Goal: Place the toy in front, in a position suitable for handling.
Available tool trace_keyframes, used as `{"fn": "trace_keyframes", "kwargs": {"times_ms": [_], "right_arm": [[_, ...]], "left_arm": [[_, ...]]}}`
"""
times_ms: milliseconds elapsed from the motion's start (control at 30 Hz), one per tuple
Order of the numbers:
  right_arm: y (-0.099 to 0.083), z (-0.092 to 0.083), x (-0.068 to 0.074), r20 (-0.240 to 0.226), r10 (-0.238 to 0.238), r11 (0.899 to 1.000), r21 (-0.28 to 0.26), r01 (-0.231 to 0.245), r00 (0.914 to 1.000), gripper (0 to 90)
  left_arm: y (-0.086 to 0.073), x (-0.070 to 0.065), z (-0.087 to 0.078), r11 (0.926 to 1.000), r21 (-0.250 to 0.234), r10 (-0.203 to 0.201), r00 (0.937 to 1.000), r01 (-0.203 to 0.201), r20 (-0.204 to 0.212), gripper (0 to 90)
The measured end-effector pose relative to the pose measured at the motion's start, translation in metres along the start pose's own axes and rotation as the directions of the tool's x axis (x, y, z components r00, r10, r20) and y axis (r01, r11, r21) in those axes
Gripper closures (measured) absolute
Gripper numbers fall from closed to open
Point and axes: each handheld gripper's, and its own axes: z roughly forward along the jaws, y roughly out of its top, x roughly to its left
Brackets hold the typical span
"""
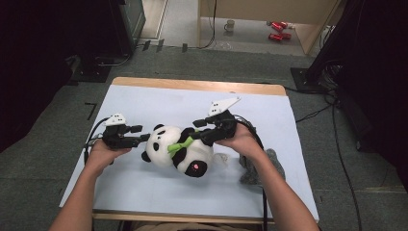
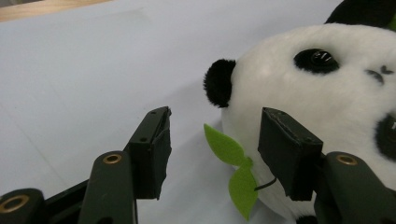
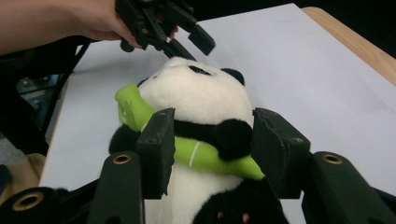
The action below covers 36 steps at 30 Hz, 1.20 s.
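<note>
A black-and-white plush panda (image 1: 178, 151) lies on its back on the white table (image 1: 144, 98), head toward the left, with a green bamboo stick (image 1: 180, 144) across its chest. My left gripper (image 1: 139, 133) stands open at the panda's head (image 2: 327, 93). A green felt leaf (image 2: 233, 163) hangs in the gap between its jaws, and the pads press on nothing. My right gripper (image 1: 197, 129) is open over the panda's chest (image 3: 201, 98), one jaw on each side of the bamboo (image 3: 205, 156) and a black arm. The left gripper (image 3: 187, 39) shows beyond the head in the right gripper view.
A grey cloth (image 1: 255, 168) lies on the table beside my right forearm. Bare white surface spreads in front of and behind the panda. On the floor beyond the table's wooden far edge (image 1: 197, 85) are a mug (image 1: 230, 25) and red cans (image 1: 279, 29).
</note>
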Motion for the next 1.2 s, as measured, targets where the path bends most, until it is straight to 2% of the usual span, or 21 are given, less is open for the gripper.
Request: {"fn": "trace_keyframes", "kwargs": {"times_ms": [67, 133, 300, 400, 433, 467, 500, 567, 633, 667, 700, 733, 767, 800, 933, 967, 1033, 1100, 1167, 1200], "right_arm": [[-0.003, -0.004, -0.001, 0.01, 0.003, 1.0, -0.007, -0.003, 0.9999, 49.5], [-0.008, -0.012, -0.003, 0.041, 0.015, 1.0, -0.013, -0.014, 0.9991, 48.3], [-0.017, -0.022, -0.007, 0.076, 0.034, 0.999, -0.019, -0.033, 0.9965, 47.9], [-0.026, -0.029, -0.01, 0.105, 0.052, 0.999, -0.017, -0.051, 0.9931, 47.3], [-0.028, -0.031, -0.01, 0.111, 0.055, 0.998, -0.024, -0.052, 0.9923, 47.2], [-0.03, -0.033, -0.01, 0.113, 0.058, 0.998, -0.026, -0.056, 0.9919, 47.2], [-0.032, -0.035, -0.01, 0.117, 0.062, 0.998, -0.031, -0.059, 0.9912, 47.2], [-0.035, -0.038, -0.011, 0.129, 0.068, 0.997, -0.032, -0.064, 0.9893, 46.8], [-0.038, -0.041, -0.011, 0.138, 0.073, 0.997, -0.029, -0.07, 0.9877, 46.5], [-0.04, -0.043, -0.011, 0.144, 0.077, 0.997, -0.028, -0.074, 0.9866, 46.3], [-0.041, -0.045, -0.011, 0.146, 0.081, 0.997, -0.025, -0.078, 0.9859, 46.1], [-0.044, -0.047, -0.012, 0.157, 0.081, 0.997, -0.029, -0.077, 0.9844, 46.1], [-0.046, -0.049, -0.012, 0.16, 0.087, 0.996, -0.031, -0.083, 0.9833, 46.1], [-0.046, -0.049, -0.012, 0.16, 0.087, 0.996, -0.031, -0.083, 0.9833, 46.1], [-0.058, -0.057, -0.013, 0.184, 0.111, 0.994, -0.035, -0.106, 0.9766, 46.0], [-0.06, -0.058, -0.013, 0.185, 0.122, 0.993, -0.027, -0.119, 0.9752, 45.6], [-0.062, -0.059, -0.013, 0.187, 0.126, 0.992, -0.025, -0.123, 0.9742, 45.5], [-0.067, -0.061, -0.012, 0.195, 0.128, 0.992, -0.03, -0.125, 0.9724, 45.4], [-0.071, -0.062, -0.012, 0.2, 0.132, 0.991, -0.033, -0.128, 0.9709, 45.4], [-0.073, -0.063, -0.012, 0.204, 0.136, 0.991, -0.034, -0.132, 0.9695, 45.3]], "left_arm": [[0.001, 0.0, -0.001, 1.0, 0.002, 0.004, 1.0, -0.004, 0.003, 43.8], [0.001, 0.0, -0.004, 1.0, 0.0, 0.005, 0.9999, -0.005, 0.011, 44.8], [0.005, 0.004, -0.01, 1.0, -0.003, -0.002, 0.9941, 0.003, 0.108, 50.7], [0.008, 0.004, -0.013, 1.0, -0.002, 0.006, 0.9902, -0.006, 0.14, 43.4], [0.01, 0.002, -0.016, 0.9997, 0.0, 0.025, 0.9876, -0.025, 0.155, 41.7], [0.01, 0.002, -0.016, 0.9997, 0.0, 0.025, 0.9876, -0.025, 0.155, 40.0], [0.012, 0.0, -0.019, 0.9988, -0.01, 0.049, 0.9855, -0.048, 0.162, 39.0], [0.014, -0.003, -0.021, 0.9975, -0.024, 0.069, 0.9805, -0.066, 0.184, 37.7], [0.015, -0.005, -0.022, 0.9971, -0.028, 0.075, 0.9784, -0.071, 0.193, 36.6], [0.018, -0.009, -0.024, 0.9953, -0.043, 0.094, 0.9714, -0.087, 0.218, 35.9], [0.018, -0.009, -0.024, 0.9953, -0.043, 0.094, 0.9714, -0.087, 0.218, 35.3], [0.019, -0.014, -0.023, 0.993, -0.051, 0.116, 0.9633, -0.107, 0.242, 34.9], [0.019, -0.014, -0.023, 0.993, -0.051, 0.116, 0.9633, -0.107, 0.242, 34.4], [0.019, -0.015, -0.022, 0.992, -0.048, 0.125, 0.9607, -0.116, 0.248, 34.4], [0.016, -0.018, -0.013, 0.9889, -0.014, 0.147, 0.956, -0.148, 0.254, 28.1], [0.016, -0.019, -0.011, 0.9873, -0.007, 0.155, 0.9534, -0.159, 0.259, 27.4], [0.014, -0.021, -0.008, 0.9819, -0.005, 0.183, 0.9436, -0.189, 0.276, 26.0], [0.013, -0.024, -0.005, 0.9783, 0.004, 0.197, 0.9385, -0.207, 0.283, 24.3], [0.012, -0.025, -0.001, 0.9763, 0.02, 0.202, 0.9408, -0.216, 0.272, 21.9], [0.011, -0.025, 0.002, 0.9768, 0.029, 0.197, 0.9442, -0.212, 0.264, 21.4]]}}
